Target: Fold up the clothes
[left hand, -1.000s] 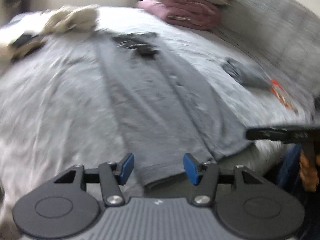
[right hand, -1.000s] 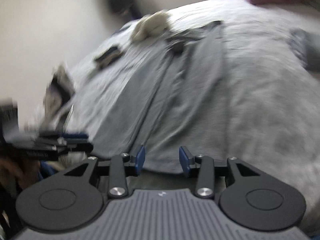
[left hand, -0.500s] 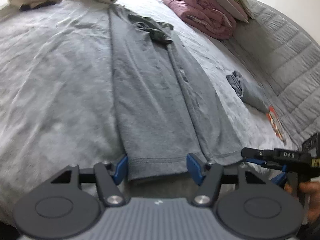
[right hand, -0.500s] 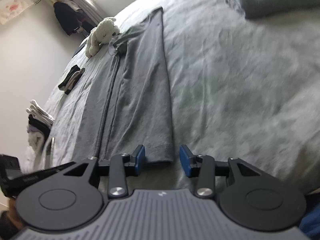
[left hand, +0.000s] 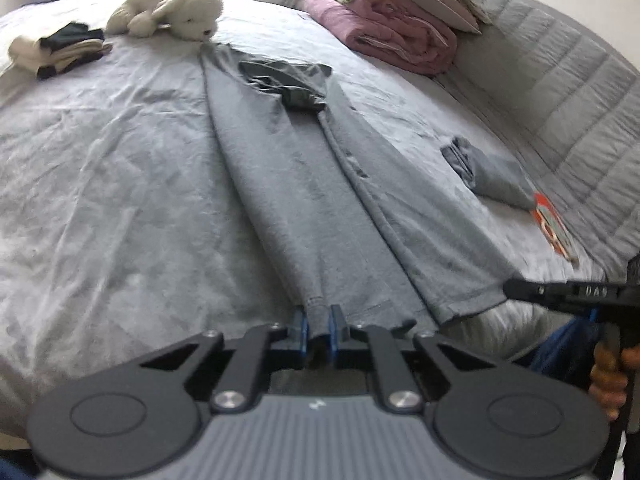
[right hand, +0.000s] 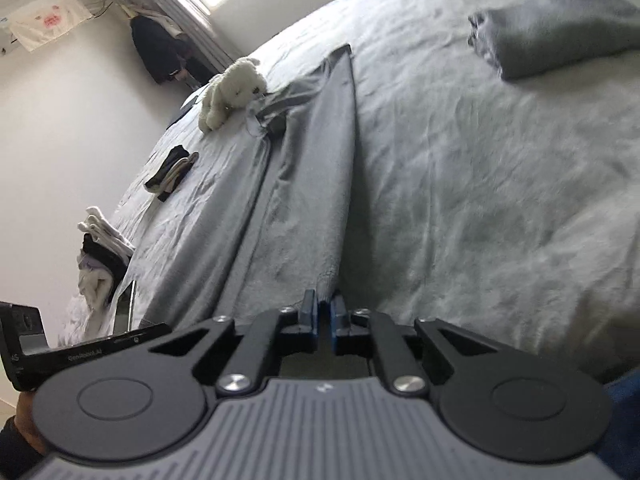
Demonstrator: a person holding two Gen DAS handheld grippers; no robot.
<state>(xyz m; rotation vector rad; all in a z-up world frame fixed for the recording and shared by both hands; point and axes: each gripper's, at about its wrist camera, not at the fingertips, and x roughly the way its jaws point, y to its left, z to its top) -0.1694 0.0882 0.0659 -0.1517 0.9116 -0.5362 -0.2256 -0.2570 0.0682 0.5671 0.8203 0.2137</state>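
A wide bed covered in a wrinkled pale grey sheet [left hand: 100,200] carries a long dark grey garment [left hand: 288,184] stretched from the near edge toward the far edge, where a white plush bear [left hand: 172,12] lies, with rolled pink and green blankets [left hand: 392,28] at the far right corner against a grey quilted headboard [left hand: 560,92]. A smaller folded grey cloth [right hand: 560,40] rests near the right edge, and a little stack of dark and cream clothes [left hand: 56,50] sits by the far left corner. The left tool [left hand: 317,330] is closed tight on the garment's near hem, and the right tool [right hand: 325,320] pinches the hem's right corner likewise.
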